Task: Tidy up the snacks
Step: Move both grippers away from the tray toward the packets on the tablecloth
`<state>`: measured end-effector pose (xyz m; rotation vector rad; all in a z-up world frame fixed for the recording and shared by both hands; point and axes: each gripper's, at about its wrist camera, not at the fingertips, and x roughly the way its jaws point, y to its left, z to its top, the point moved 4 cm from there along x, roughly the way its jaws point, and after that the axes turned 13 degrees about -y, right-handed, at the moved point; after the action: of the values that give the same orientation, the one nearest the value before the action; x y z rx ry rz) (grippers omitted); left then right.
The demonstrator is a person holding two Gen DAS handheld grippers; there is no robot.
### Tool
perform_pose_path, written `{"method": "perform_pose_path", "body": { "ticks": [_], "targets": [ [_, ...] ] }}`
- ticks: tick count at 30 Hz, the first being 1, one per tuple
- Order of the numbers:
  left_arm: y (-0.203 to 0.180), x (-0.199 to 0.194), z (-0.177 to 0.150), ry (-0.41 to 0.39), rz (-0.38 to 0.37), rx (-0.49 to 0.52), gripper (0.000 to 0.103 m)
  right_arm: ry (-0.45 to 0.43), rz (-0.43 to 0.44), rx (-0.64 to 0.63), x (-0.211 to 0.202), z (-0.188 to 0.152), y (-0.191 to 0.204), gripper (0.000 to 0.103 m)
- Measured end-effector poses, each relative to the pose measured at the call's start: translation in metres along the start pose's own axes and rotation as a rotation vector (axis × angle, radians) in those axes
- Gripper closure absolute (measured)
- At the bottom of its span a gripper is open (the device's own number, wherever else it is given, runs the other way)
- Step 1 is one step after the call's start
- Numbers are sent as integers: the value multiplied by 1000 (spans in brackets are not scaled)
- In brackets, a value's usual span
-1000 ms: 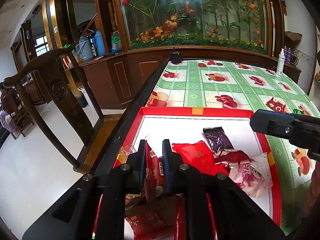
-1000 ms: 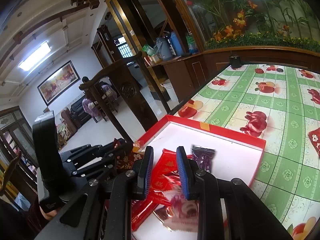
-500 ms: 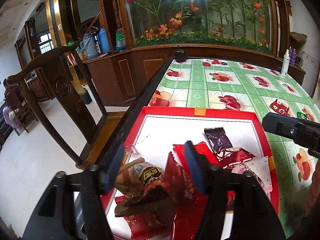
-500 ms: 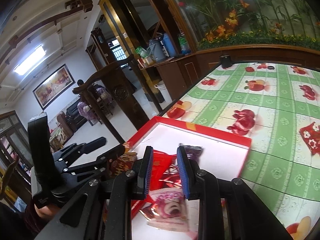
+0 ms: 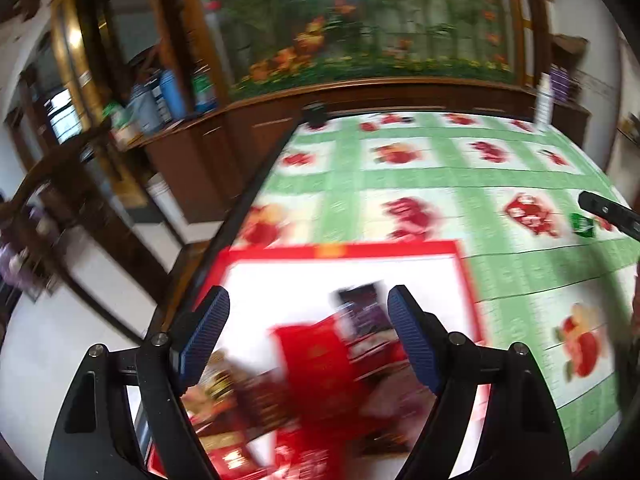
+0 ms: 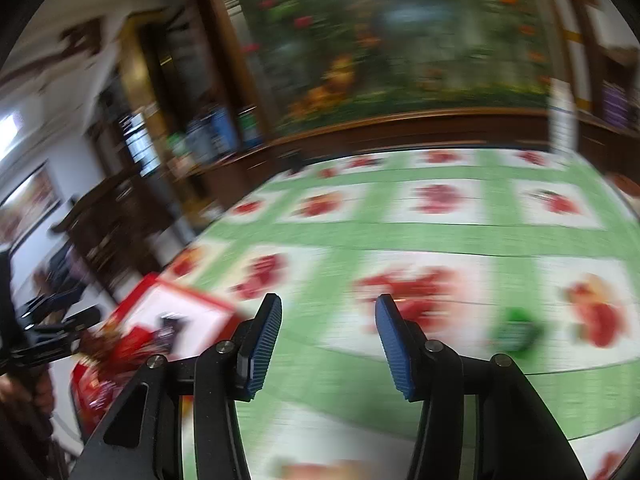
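Note:
Both views are motion-blurred. A red-rimmed box [image 5: 466, 280] with a white floor holds a heap of snack packets: a red packet [image 5: 316, 356], a dark purple one [image 5: 360, 308] and others. My left gripper [image 5: 308, 336] is open and empty above the heap. My right gripper [image 6: 326, 348] is open and empty over the green tablecloth, right of the box [image 6: 172, 304]. A red snack packet [image 5: 528, 210] and a small green one [image 5: 582, 224] lie loose on the cloth; the green one also shows in the right wrist view [image 6: 516, 332].
The table has a green checked cloth with fruit prints [image 5: 440, 172]. A dark wooden chair [image 5: 72, 184] stands off the table's left edge. A wooden cabinet with a flower panel [image 5: 360, 32] runs behind the table. A white bottle [image 5: 544, 100] stands at the far right.
My left gripper opened and let the red packet drop onto the heap in the box. My right gripper opened too and swung right, away from the box and over the cloth.

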<state>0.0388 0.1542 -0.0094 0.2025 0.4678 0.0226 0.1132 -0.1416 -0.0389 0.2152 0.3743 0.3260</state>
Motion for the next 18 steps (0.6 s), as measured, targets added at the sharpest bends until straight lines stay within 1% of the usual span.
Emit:
{"method": "perform_pose_path", "body": {
  "ticks": [1, 2, 3, 4, 6, 7, 8, 11, 12, 15, 18],
  "targets": [
    [-15, 1, 7, -5, -31, 24, 21, -2, -43, 13, -3, 1, -17, 51],
    [-27, 3, 12, -10, -57, 45, 21, 3, -96, 12, -6, 3, -33, 49],
    [-43, 7, 19, -16, -87, 76, 21, 10, -148, 0, -8, 5, -48, 48],
    [-55, 11, 24, -18, -108, 101, 21, 12, -178, -19, -11, 6, -60, 48],
    [-86, 27, 38, -11, -176, 159, 21, 20, -196, -30, -13, 7, -76, 48],
    [-100, 38, 44, 3, -201, 181, 21, 30, -184, -24, -13, 6, -81, 48],
    [-110, 48, 49, 21, -209, 195, 21, 34, -178, -21, -11, 6, -85, 48],
    [-135, 80, 62, 89, -194, 184, 21, 41, -190, -38, -1, 3, -94, 48],
    [-144, 94, 67, 118, -190, 164, 21, 55, -191, -43, 4, 1, -95, 48],
    [-161, 124, 75, 171, -168, 98, 21, 88, -178, -19, 12, -4, -100, 48],
    [-174, 150, 73, 259, -145, 31, 21, 105, -178, -19, 15, -5, -100, 48]
  ]
}}
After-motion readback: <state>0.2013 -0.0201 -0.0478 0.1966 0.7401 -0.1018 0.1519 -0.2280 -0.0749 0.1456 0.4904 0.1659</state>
